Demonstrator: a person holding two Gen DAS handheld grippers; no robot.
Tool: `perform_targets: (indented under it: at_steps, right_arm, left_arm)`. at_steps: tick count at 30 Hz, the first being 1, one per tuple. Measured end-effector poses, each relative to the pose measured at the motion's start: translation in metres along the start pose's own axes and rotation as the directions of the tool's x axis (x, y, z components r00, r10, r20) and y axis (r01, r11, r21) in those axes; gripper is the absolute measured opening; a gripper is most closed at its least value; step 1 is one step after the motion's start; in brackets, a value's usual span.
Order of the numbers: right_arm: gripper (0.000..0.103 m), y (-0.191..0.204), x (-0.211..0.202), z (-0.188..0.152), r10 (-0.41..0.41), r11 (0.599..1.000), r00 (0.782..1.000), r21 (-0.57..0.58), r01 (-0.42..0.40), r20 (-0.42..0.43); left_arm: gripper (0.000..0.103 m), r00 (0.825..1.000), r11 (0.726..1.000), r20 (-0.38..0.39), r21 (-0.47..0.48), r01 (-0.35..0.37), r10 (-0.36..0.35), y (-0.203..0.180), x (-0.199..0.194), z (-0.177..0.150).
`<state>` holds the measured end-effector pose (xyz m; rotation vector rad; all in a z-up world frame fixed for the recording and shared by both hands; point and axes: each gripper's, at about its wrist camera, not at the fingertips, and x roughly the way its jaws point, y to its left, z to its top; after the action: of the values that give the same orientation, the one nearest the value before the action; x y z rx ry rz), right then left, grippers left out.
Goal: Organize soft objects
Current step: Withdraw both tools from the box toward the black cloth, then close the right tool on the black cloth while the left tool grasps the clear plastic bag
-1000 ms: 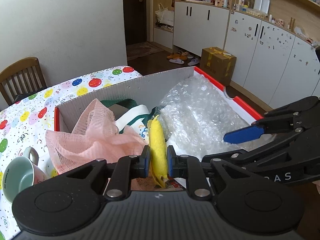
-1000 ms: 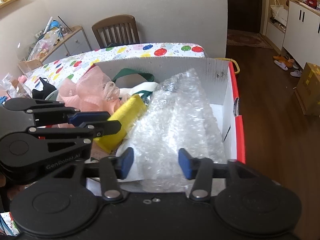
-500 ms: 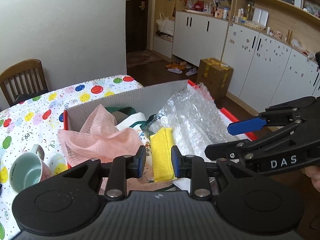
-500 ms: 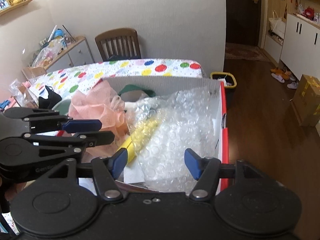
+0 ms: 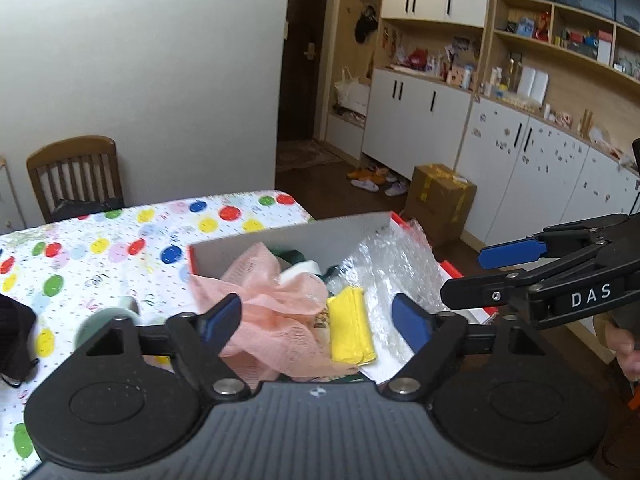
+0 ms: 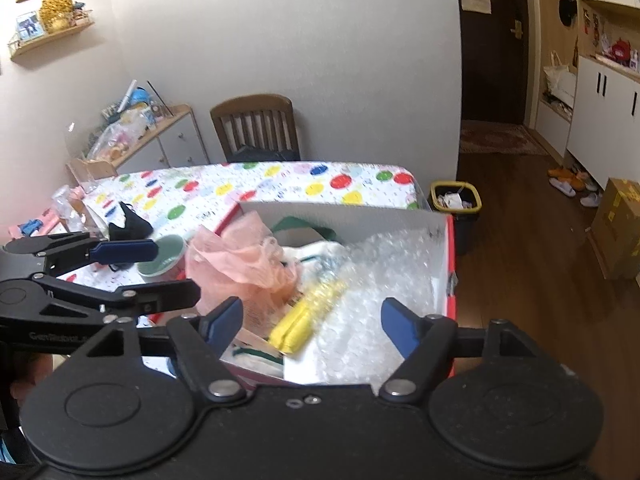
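Open box (image 5: pixel 288 236) at the table's near right corner holds crinkly, light bubble wrap (image 5: pixel 396 264) along its right wall, floppy pink mesh (image 5: pixel 276 304) left, soft yellow cloth (image 5: pixel 350 330) mid-front, best pinched at its fold; left gripper (image 5: pixel 316 320) and right gripper (image 6: pixel 312 320) jaws opening, empty.

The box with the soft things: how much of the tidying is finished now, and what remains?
Done: the yellow cloth, pink mesh and bubble wrap lie inside the box. In hand: nothing; the left gripper and right gripper hang above the box, their jaws opening with nothing clamped. Possibly left: a black fabric item on the dotted table beside a green cup.
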<state>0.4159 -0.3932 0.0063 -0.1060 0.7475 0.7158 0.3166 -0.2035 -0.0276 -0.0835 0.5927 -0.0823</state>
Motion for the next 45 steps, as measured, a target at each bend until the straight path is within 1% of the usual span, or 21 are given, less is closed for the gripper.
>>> perform_targets:
  at_steps: [2, 5, 8, 10, 11, 14, 16, 18, 23, 27, 29, 32, 40, 42, 45]
  right_arm:
    - [0.081, 0.006, -0.003, 0.003, 0.012, 1.000, 1.000, -0.005, -0.012, 0.011]
    - [0.085, 0.019, -0.004, 0.008, 0.029, 1.000, 0.999, -0.012, -0.029, 0.021]
    - [0.090, 0.036, -0.005, 0.016, 0.048, 0.999, 0.998, -0.024, -0.048, 0.032]
    - [0.095, 0.049, -0.004, 0.020, 0.057, 0.998, 0.998, -0.039, -0.055, 0.038]
    - [0.095, 0.056, -0.003, 0.022, 0.060, 0.997, 0.997, -0.045, -0.058, 0.041]
    - [0.099, 0.080, 0.002, 0.029, 0.070, 0.996, 0.997, -0.054, -0.068, 0.044]
    - [0.101, 0.097, 0.008, 0.033, 0.078, 0.995, 0.996, -0.057, -0.076, 0.043]
    - [0.102, 0.114, 0.016, 0.037, 0.086, 0.995, 0.996, -0.060, -0.083, 0.039]
    - [0.103, 0.156, 0.033, 0.046, 0.098, 0.993, 0.995, -0.073, -0.096, 0.029]
    - [0.103, 0.188, 0.051, 0.053, 0.102, 0.991, 0.995, -0.090, -0.101, 0.012]
    - [0.103, 0.202, 0.061, 0.057, 0.106, 0.990, 0.994, -0.088, -0.105, 0.001]
    - [0.103, 0.222, 0.080, 0.065, 0.110, 0.990, 0.994, -0.088, -0.111, -0.018]
    - [0.103, 0.264, 0.133, 0.094, 0.142, 0.985, 0.987, -0.085, -0.148, -0.077]
    - [0.103, 0.273, 0.148, 0.101, 0.152, 0.983, 0.984, -0.088, -0.160, -0.093]
    - [0.103, 0.284, 0.176, 0.109, 0.147, 0.982, 0.981, -0.098, -0.160, -0.127]
  left_arm:
    - [0.085, 1.000, 1.000, 0.011, -0.005, -0.006, 0.006, 0.006, -0.009, 0.000]
    - [0.088, 1.000, 1.000, 0.017, -0.026, -0.011, 0.012, 0.020, -0.022, 0.000]
    - [0.090, 1.000, 0.999, 0.026, -0.051, -0.004, 0.005, 0.037, -0.036, -0.001]
    - [0.097, 1.000, 0.998, 0.031, -0.060, -0.001, 0.003, 0.050, -0.045, -0.003]
    - [0.099, 0.999, 0.998, 0.034, -0.064, -0.003, 0.005, 0.057, -0.049, -0.004]
    - [0.100, 0.999, 0.997, 0.046, -0.081, 0.003, 0.000, 0.080, -0.064, -0.009]
    - [0.100, 0.999, 0.996, 0.051, -0.089, -0.005, 0.009, 0.096, -0.072, -0.011]
    - [0.103, 0.998, 0.995, 0.058, -0.096, -0.023, 0.029, 0.114, -0.081, -0.015]
    - [0.103, 0.991, 0.987, 0.075, -0.124, -0.098, 0.108, 0.156, -0.098, -0.026]
    - [0.103, 0.976, 0.972, 0.094, -0.151, -0.181, 0.197, 0.190, -0.107, -0.037]
    - [0.103, 0.971, 0.966, 0.087, -0.153, -0.208, 0.222, 0.205, -0.111, -0.042]
    - [0.103, 0.966, 0.960, 0.067, -0.146, -0.237, 0.249, 0.226, -0.114, -0.049]
    - [0.103, 0.957, 0.942, 0.057, -0.205, -0.266, 0.283, 0.276, -0.117, -0.073]
    - [0.103, 0.955, 0.938, 0.050, -0.208, -0.277, 0.293, 0.284, -0.113, -0.078]
    - [0.103, 0.952, 0.933, 0.042, -0.214, -0.288, 0.303, 0.294, -0.107, -0.086]
